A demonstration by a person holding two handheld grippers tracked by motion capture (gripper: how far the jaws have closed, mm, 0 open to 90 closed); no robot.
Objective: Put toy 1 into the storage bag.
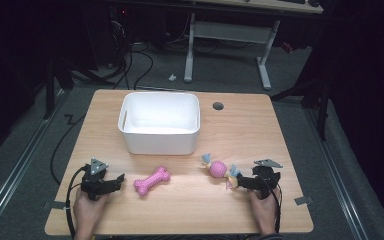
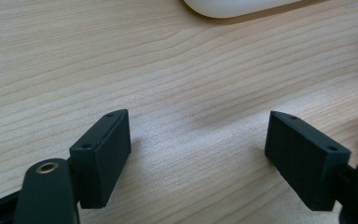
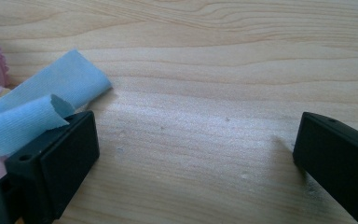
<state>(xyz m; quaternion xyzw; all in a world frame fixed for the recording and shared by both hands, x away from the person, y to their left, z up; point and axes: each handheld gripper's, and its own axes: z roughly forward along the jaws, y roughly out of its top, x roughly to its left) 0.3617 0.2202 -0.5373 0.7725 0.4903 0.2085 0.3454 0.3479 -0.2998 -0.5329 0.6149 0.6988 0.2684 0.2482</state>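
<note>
I note both grippers' fingers apart, empty; right gripper [image 1: 244, 183] crowds candy toy [image 1: 219, 169] before the bin [image 1: 159, 123], risking a nudge.

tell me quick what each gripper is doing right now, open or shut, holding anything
Left gripper: open, nothing between its jaws, resting low over the table.
Right gripper: open, holding nothing; blue fabric strips of the pink toy lie beside one jaw.

Both hands rest at table's [image 1: 180, 210] near edge, forearms coming in from below. Left hand [image 1: 87, 207] holds left gripper [image 1: 115, 181] near table's left corner, jaws wide apart, pointing right. Right hand [image 1: 263, 206] holds right gripper [image 1: 240, 182] near right corner, jaws wide apart, pointing left.
</note>
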